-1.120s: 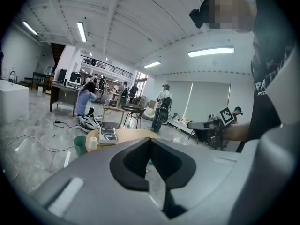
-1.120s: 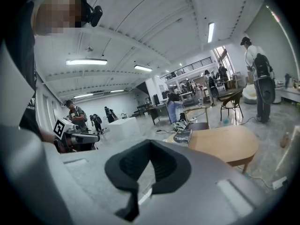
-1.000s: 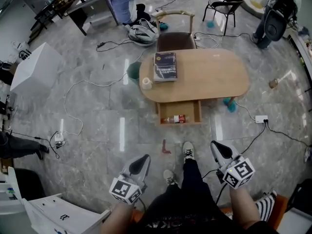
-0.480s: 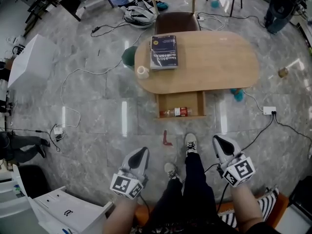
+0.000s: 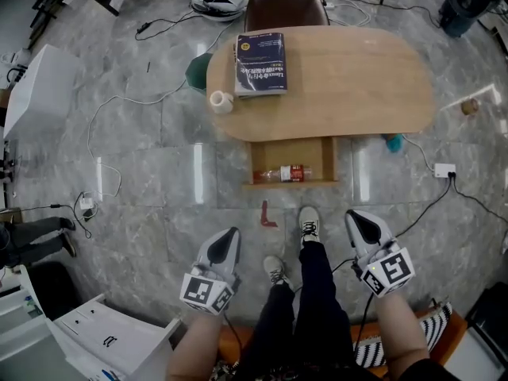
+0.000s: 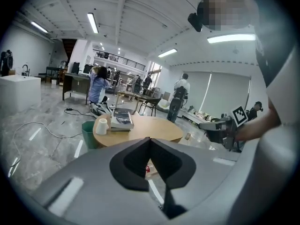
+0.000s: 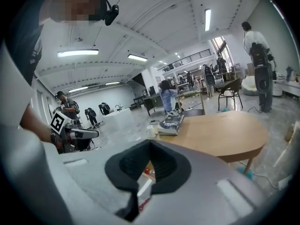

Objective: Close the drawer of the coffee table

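Note:
The oval wooden coffee table (image 5: 357, 78) stands ahead in the head view. Its drawer (image 5: 290, 182) is pulled out toward me, with a plastic bottle (image 5: 284, 173) lying inside. My left gripper (image 5: 228, 240) is shut and empty, low at the left of my legs, well short of the drawer. At the right my right gripper (image 5: 361, 222) is shut and empty too, a similar distance away. In the left gripper view the table (image 6: 140, 129) shows beyond the closed jaws. The right gripper view has the table (image 7: 225, 132) past its closed jaws.
A dark book (image 5: 260, 63) and a white cup (image 5: 220, 101) lie on the tabletop. A brown chair (image 5: 286, 8) stands behind the table, a green bin (image 5: 197, 71) at its left. Cables and a power strip (image 5: 444, 170) trail over the marble floor. A white cabinet (image 5: 111, 340) stands near my left.
The table and drawer have slid lower and nearer in the head view. Both grippers stay shut and sit lower relative to the drawer.

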Demonstrator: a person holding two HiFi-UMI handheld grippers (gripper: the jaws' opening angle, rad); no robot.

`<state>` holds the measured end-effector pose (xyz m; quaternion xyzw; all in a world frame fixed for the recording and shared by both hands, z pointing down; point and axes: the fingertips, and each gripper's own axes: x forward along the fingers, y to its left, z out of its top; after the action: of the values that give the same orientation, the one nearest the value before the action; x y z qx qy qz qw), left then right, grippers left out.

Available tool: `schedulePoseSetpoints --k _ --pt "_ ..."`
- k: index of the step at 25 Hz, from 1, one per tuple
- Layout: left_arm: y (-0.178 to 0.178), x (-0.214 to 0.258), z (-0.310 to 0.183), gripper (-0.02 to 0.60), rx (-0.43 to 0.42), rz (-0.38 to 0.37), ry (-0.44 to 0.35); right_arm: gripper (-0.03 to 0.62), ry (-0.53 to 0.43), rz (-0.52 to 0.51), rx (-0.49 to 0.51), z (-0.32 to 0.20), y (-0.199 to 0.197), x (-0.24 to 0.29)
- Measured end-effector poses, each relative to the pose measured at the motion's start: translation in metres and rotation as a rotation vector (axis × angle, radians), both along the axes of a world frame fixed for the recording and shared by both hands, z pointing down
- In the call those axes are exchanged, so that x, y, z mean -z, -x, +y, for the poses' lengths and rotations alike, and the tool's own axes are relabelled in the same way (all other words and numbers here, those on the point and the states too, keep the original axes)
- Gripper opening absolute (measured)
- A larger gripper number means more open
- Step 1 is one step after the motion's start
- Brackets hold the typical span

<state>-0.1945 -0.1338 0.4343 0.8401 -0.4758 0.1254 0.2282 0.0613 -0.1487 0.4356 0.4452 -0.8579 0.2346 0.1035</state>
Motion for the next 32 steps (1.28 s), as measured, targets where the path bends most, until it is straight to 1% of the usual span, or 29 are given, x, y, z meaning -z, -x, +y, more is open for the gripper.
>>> schedulePoseSetpoints --k 4,8,13,17,19,24,29,32 --pt "0.000 -0.035 -0.015 -0.002 0.012 0.004 0.014 0.000 0.015 0.011 -0.003 -0.014 -0.002 -0.036" --pt "0.010 -0.079 -0.027 -0.002 0.008 0.000 -0.016 0.000 0.009 0.034 0.002 -0.027 0.002 -0.076" --pt "0.026 -0.138 -0.042 -0.002 0.051 0.001 -0.007 0.000 -0.003 0.057 -0.021 -0.036 -0.002 -0.132" --pt "0.042 -0.193 -0.042 -0.002 0.045 0.001 -0.010 0.000 0.002 0.087 -0.047 -0.035 -0.004 -0.186" --pt "0.050 -0.215 -0.042 -0.002 0.049 -0.011 -0.005 0.000 0.005 0.104 -0.059 -0.033 -0.005 -0.211" --pt "0.066 -0.278 -0.043 -0.002 0.042 -0.028 -0.007 0.000 -0.008 0.117 -0.088 -0.034 -0.009 -0.261" --pt "0.082 -0.338 -0.053 -0.002 0.035 -0.048 -0.068 0.000 -0.048 0.129 -0.120 -0.038 -0.027 -0.305" --pt "0.090 -0.365 -0.059 -0.002 0.072 -0.037 -0.089 0.000 -0.083 0.137 -0.161 -0.038 -0.046 -0.325"
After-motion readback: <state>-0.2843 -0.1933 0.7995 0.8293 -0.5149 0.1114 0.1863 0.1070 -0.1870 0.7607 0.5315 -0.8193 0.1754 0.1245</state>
